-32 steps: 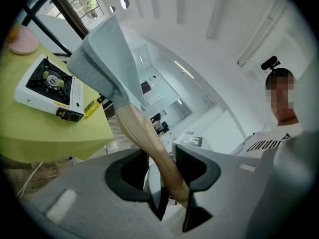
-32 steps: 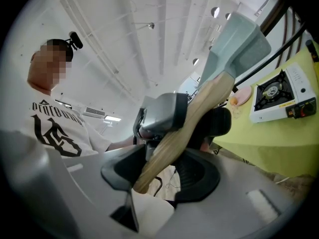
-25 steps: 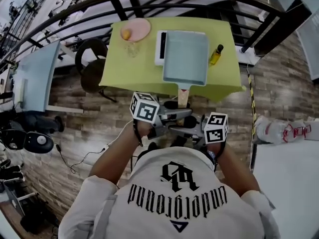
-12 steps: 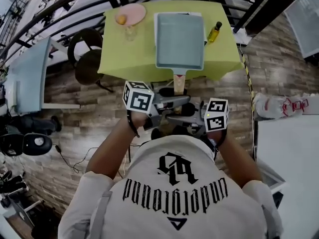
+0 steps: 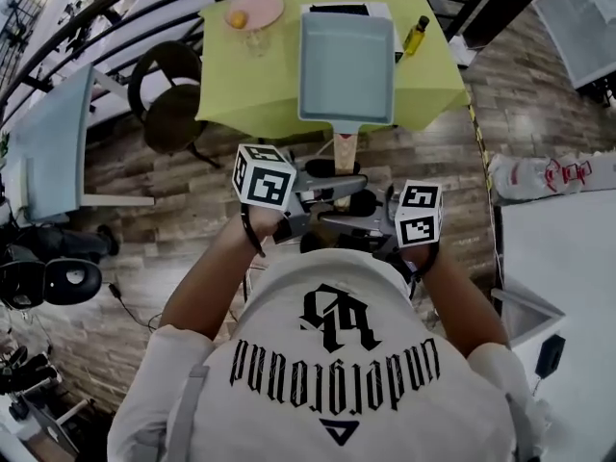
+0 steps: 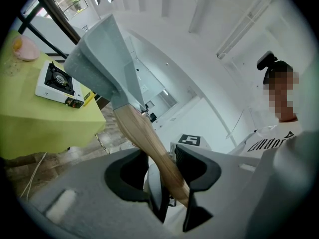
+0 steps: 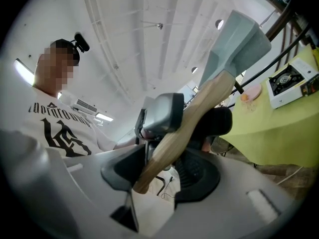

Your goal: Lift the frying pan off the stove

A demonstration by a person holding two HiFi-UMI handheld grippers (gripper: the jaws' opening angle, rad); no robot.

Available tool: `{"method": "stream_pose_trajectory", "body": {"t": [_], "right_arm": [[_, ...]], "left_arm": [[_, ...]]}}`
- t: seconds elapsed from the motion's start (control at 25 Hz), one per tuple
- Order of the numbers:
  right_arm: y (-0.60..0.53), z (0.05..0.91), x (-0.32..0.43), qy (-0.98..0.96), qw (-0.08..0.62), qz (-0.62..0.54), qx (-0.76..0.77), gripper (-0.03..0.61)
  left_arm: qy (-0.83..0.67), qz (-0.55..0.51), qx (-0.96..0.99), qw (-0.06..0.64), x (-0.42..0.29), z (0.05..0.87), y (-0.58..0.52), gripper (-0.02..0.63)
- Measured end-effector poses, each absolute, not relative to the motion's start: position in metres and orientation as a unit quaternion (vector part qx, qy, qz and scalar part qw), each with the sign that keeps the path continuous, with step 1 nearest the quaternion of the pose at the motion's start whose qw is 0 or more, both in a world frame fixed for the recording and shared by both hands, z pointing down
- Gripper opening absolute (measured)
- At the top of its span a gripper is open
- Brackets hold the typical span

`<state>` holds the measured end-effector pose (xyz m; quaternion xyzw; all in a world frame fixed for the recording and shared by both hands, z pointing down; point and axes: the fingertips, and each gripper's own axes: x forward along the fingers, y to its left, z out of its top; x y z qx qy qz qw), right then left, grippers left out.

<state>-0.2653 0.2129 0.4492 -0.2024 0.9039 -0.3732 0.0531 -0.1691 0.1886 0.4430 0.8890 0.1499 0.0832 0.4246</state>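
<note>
A rectangular grey-blue frying pan [image 5: 346, 65] with a wooden handle [image 5: 345, 148] hangs in the air above the green table [image 5: 236, 94]. My left gripper [image 5: 337, 183] and right gripper [image 5: 339, 221] both reach in from the sides and are shut on that handle. In the left gripper view the handle [image 6: 149, 138] runs between the jaws of the left gripper [image 6: 163, 158] and the pan [image 6: 99, 59] stands clear of the white stove [image 6: 57, 81]. The right gripper view shows the right gripper [image 7: 164, 148] clamped on the handle [image 7: 187, 123], with the pan [image 7: 237, 46] above the stove [image 7: 289, 83].
A pink plate [image 5: 255, 10] with a yellow fruit and an oil bottle [image 5: 416, 37] stand on the table. A black chair [image 5: 168, 104] is at its left, a dark railing behind it, and a white table [image 5: 568, 287] at the right.
The pan and both grippers have shifted over the table. The stove showed at the pan's left edge before; now only its far edge peeks out beyond the pan.
</note>
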Motion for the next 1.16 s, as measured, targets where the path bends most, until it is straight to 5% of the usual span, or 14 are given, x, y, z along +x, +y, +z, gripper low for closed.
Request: {"method": "stream_pose_trajectory", "body": {"t": [0.4, 1.16], "right_arm": [[0.249, 0.457, -0.335, 0.904, 0.054, -0.364, -0.22, 0.19], [0.255, 0.458, -0.343, 0.904, 0.048, -0.365, -0.217, 0.19]], "left_arm": [[0.17, 0.085, 0.89, 0.416, -0.238, 0.448, 0.228, 0.187], [0.17, 0.094, 0.892, 0.409, -0.247, 0.448, 0.234, 0.189]]}}
